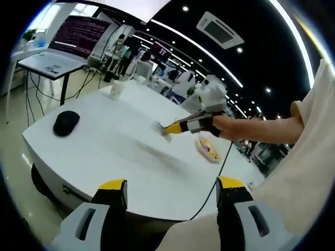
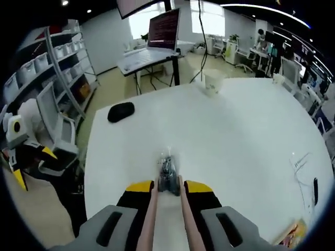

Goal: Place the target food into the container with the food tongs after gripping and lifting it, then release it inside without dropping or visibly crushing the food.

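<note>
My right gripper [image 2: 169, 186] is shut on the food tongs [image 2: 167, 172], whose two pinkish arms run back between its yellow-tipped jaws. The tongs' metal tips hover close together over the white table [image 2: 235, 136]; I cannot tell if anything is between them. In the left gripper view a person's arm holds the right gripper [image 1: 180, 127] out over the table, the tongs [image 1: 162, 128] pointing left. Just behind it lies a shallow dish of colourful food [image 1: 208, 149], which sits low right in the right gripper view as the dish [image 2: 293, 232]. My left gripper [image 1: 171, 191] is open and holds nothing, short of the table's edge.
A black rounded object [image 1: 66, 122] [image 2: 121, 111] lies near the table's left edge. A white paper cup [image 1: 115, 89] [image 2: 212, 81] stands at the far side. A dark pen [image 2: 314, 191] lies at right. Shelves [image 2: 36, 68], a desk with a laptop [image 2: 157, 31] and cables surround the table.
</note>
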